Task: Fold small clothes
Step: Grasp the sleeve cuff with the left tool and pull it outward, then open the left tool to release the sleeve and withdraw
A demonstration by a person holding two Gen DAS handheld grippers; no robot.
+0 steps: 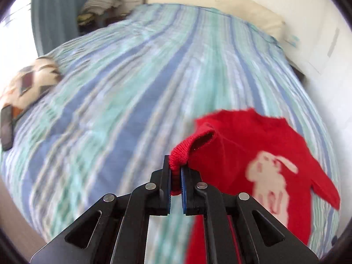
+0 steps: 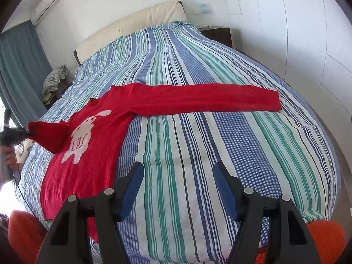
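On the striped bed (image 2: 198, 154), left hand-held gripper (image 1: 176, 171) pinches the red sweater's (image 2: 88, 154) cuff (image 1: 182, 151); right hand-held gripper (image 2: 178, 189) gapes.

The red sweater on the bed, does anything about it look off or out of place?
Nothing looks damaged. The red sweater lies flat on the striped bedspread, one sleeve stretched straight out. Its other sleeve cuff is lifted, pinched in the left gripper, which fits folding. The right gripper is open.

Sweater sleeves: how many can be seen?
2. One sleeve lies stretched flat across the striped bedspread; the other sleeve is lifted, its cuff clamped in the left gripper.
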